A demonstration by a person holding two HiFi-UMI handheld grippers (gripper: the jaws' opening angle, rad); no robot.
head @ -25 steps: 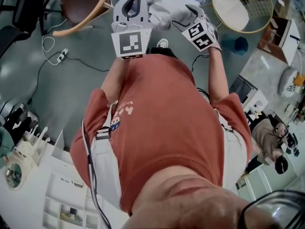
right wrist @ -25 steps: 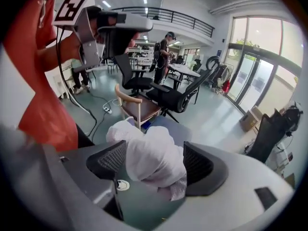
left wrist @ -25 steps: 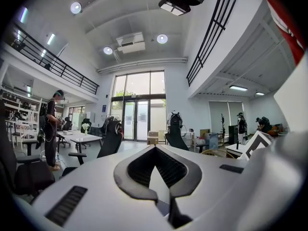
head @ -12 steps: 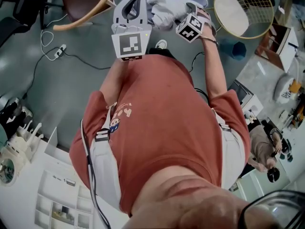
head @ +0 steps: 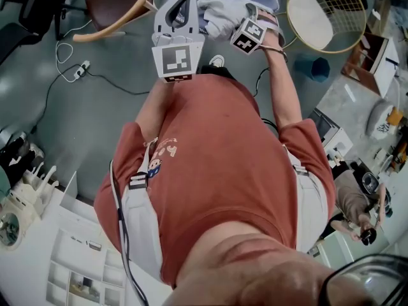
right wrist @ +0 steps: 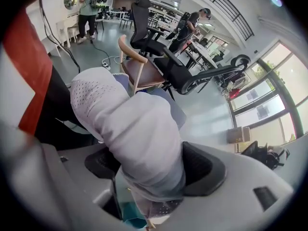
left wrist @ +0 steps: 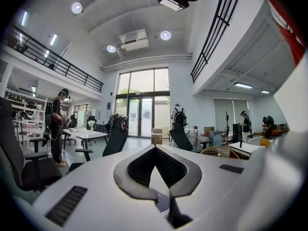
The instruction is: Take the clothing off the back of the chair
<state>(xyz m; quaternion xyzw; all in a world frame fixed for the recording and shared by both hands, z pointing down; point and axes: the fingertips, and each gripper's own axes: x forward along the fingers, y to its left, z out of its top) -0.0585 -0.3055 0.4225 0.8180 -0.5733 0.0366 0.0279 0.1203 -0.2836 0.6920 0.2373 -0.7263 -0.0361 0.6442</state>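
Right gripper (right wrist: 151, 170) points down, its fingers (right wrist: 204, 170) spread wide on either side of the bunched white clothing (right wrist: 130, 124), likely to take in a thick fold before closing. Left gripper (left wrist: 154, 150), fingertips together and empty, waits level, clear of the cloth.

Seen from above: two grippers, the left gripper (head: 181, 4) and the right gripper (head: 254, 13); one white garment (head: 223, 8); one wooden armchair (head: 115, 8); one round wire chair (head: 347, 5); one power strip (head: 81, 74). The right gripper view adds two black office chairs (right wrist: 148, 30) (right wrist: 199, 76) and two standing people (right wrist: 89, 6) (right wrist: 195, 20).
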